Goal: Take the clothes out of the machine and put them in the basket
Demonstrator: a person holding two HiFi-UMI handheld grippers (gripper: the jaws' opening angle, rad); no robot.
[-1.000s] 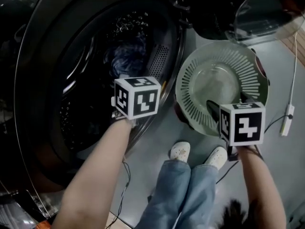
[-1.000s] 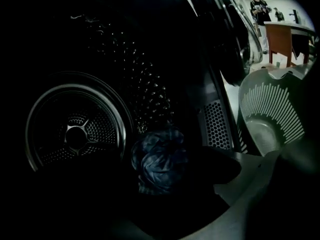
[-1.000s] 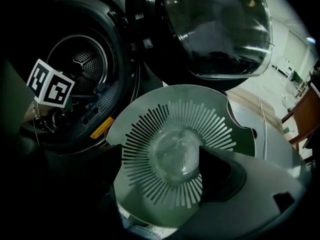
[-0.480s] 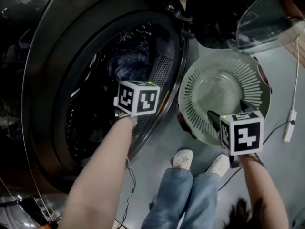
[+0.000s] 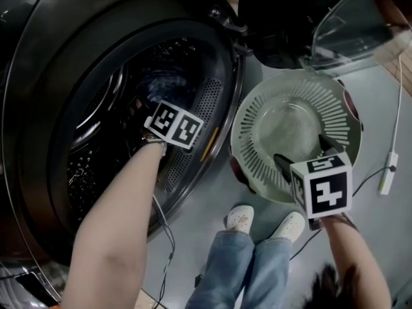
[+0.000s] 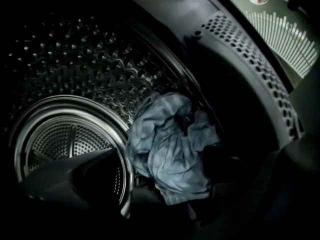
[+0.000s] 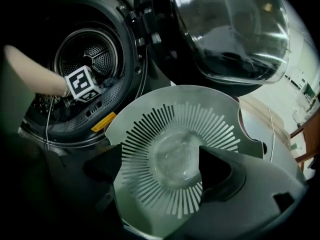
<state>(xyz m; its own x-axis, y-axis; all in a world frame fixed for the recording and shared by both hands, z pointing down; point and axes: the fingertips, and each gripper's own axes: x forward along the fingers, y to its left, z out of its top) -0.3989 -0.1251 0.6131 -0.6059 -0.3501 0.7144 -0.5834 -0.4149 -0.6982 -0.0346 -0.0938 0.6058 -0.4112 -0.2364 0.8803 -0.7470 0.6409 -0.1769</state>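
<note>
Crumpled lt-blue cloth point(image 6: 170, 144) w/ dark folds, in drum point(image 6: 75, 59)

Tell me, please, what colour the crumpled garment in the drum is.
Crumpled garment: pale blue, best in left gripper view.

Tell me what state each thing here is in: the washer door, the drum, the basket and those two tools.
Door: open, swung aside.
Drum: holds a crumpled blue cloth.
Cloth: loose, not gripped.
Basket: empty.
Left tool: open, inside the drum mouth, gripping nothing.
Right tool: open, empty, over the basket.
</note>
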